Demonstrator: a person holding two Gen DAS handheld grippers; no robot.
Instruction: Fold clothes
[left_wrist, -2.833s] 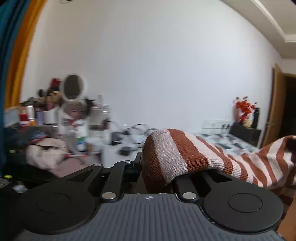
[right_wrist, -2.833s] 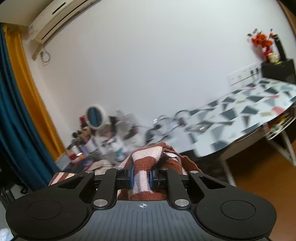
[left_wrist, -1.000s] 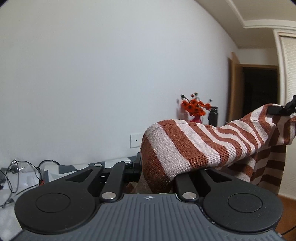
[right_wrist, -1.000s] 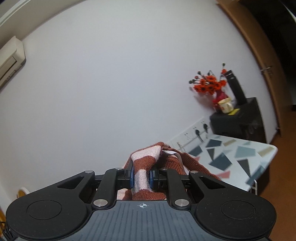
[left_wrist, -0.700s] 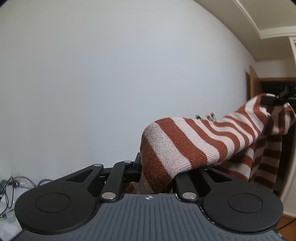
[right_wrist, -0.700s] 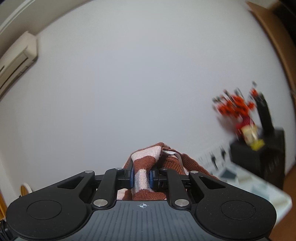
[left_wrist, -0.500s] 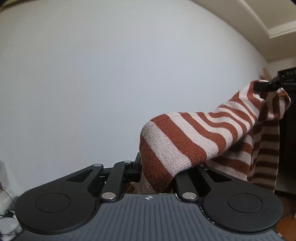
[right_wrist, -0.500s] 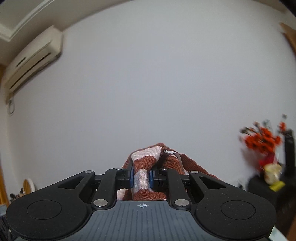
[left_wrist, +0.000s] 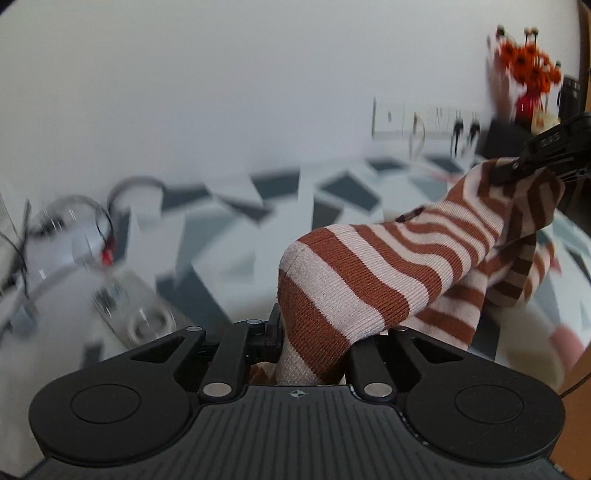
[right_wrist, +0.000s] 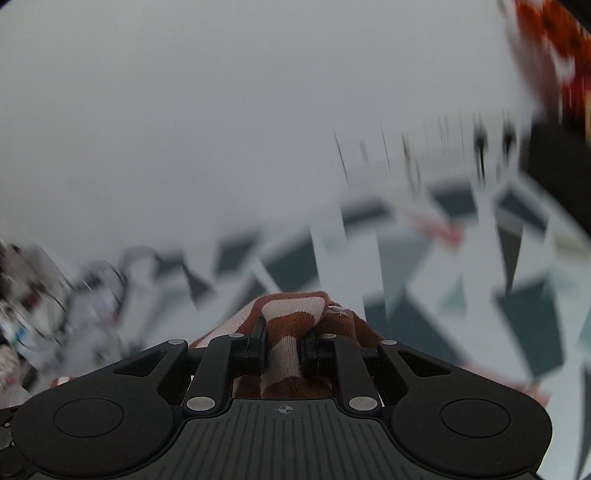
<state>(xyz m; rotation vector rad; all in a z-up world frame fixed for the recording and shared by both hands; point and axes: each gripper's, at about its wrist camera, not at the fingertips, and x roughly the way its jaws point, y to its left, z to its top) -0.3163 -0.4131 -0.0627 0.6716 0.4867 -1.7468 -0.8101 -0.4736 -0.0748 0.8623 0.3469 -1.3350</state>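
a white table with grey geometric patches lies blurred below; the brown-and-cream striped knit garment hangs above it, stretched between both tools; the black left gripper and black right gripper each pinch its fabric tight

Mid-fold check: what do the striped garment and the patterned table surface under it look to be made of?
Striped garment: soft ribbed knit, matte, likely cotton or a blend; fine vertical ribs show and it drapes limply.
Table surface: smooth and flat with printed grey-and-white geometric shapes; too blurred to tell a coated cloth from laminate.
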